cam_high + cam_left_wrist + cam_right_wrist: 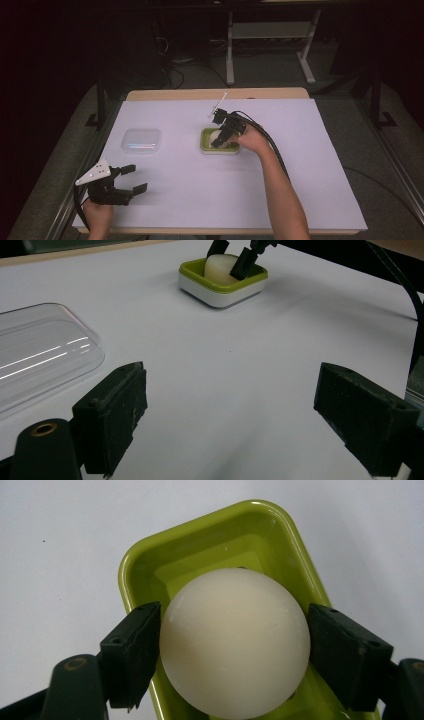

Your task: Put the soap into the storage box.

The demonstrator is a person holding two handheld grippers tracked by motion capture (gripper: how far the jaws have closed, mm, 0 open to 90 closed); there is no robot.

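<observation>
A round cream-white soap bar [234, 642] sits in a lime-green dish [200, 565] with a white base [220, 295], at the middle of the table [215, 135]. My right gripper [223, 136] reaches down into the dish, and its two black pads [132, 655] press against both sides of the soap. My left gripper [134, 178] rests open near the table's front left corner, nothing between its jaws. A clear plastic lid [141, 141] lies flat on the white sheet, left of the dish and beyond the left gripper.
A white paper sheet [300, 165] covers the wooden table [210, 93]. Black cables [272, 145] trail from the right gripper along the forearm. Metal frame legs [230, 50] stand on the floor behind the table.
</observation>
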